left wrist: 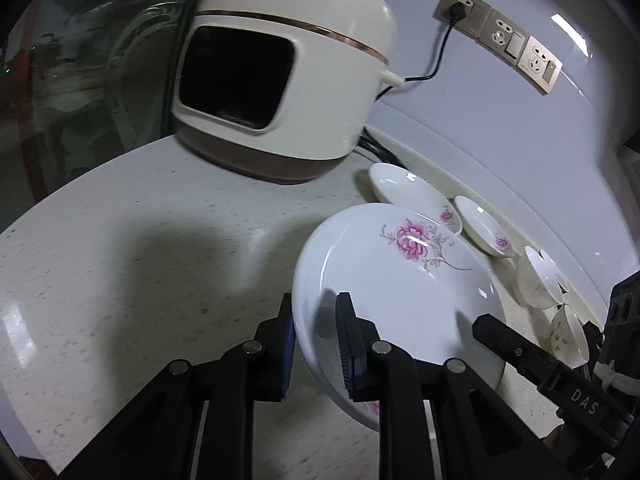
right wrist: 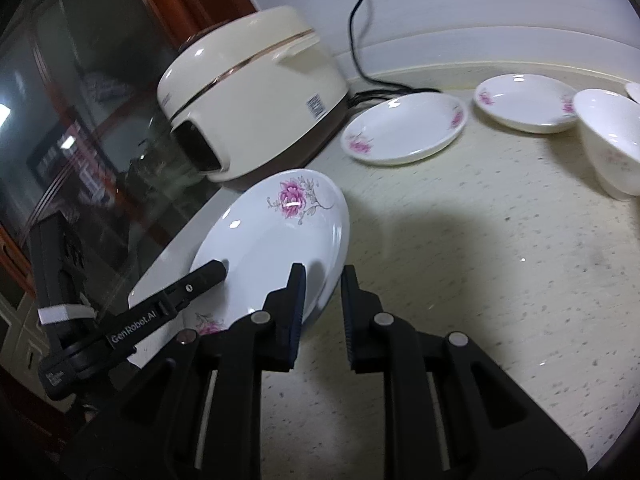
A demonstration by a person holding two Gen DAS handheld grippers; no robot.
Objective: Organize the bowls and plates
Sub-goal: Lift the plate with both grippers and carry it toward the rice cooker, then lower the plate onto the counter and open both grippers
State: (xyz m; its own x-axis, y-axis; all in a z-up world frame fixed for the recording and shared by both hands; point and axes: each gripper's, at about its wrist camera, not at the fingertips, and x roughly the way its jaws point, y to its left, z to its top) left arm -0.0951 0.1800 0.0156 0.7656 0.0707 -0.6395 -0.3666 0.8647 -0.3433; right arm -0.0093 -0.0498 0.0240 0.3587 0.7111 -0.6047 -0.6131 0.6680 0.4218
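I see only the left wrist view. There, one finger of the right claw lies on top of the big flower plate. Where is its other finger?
Observer: In the right wrist view, the rim of the big plate lies between the two fingers of the right claw. I cannot tell whether they pinch it.
Operator: How does the left claw look from there?
Observer: Only one finger of the left claw shows, lying on the plate's top face.
Operator: On the small plate nearest the rice cooker I see one flower.
Observer: That small plate, beside the rice cooker, has two flowers, on opposite sides of its rim.
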